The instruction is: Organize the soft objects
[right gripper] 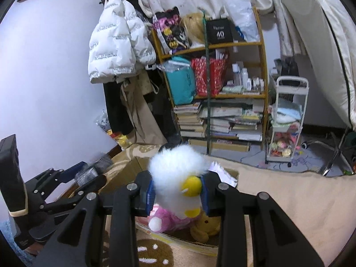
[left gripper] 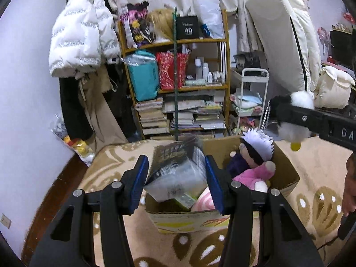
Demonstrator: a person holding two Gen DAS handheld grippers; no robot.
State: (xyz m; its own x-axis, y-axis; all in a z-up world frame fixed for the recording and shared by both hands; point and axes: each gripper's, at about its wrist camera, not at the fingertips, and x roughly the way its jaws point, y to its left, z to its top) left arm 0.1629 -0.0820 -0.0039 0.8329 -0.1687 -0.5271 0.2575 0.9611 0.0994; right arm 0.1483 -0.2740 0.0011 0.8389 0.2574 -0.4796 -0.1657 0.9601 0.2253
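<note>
The left gripper [left gripper: 176, 179] clamps a clear-wrapped dark packet [left gripper: 175, 171] above the brown cardboard box [left gripper: 287, 166]; the right gripper [right gripper: 178, 192] squeezes a fluffy white plush bird [right gripper: 175, 171] over it. Released early, either could tumble outside the box.

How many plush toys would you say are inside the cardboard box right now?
3 visible in the cardboard box: a white-haired doll at the far side, a pink plush beneath it, and a yellow bear beside the pink one. More may be hidden underneath.
</note>
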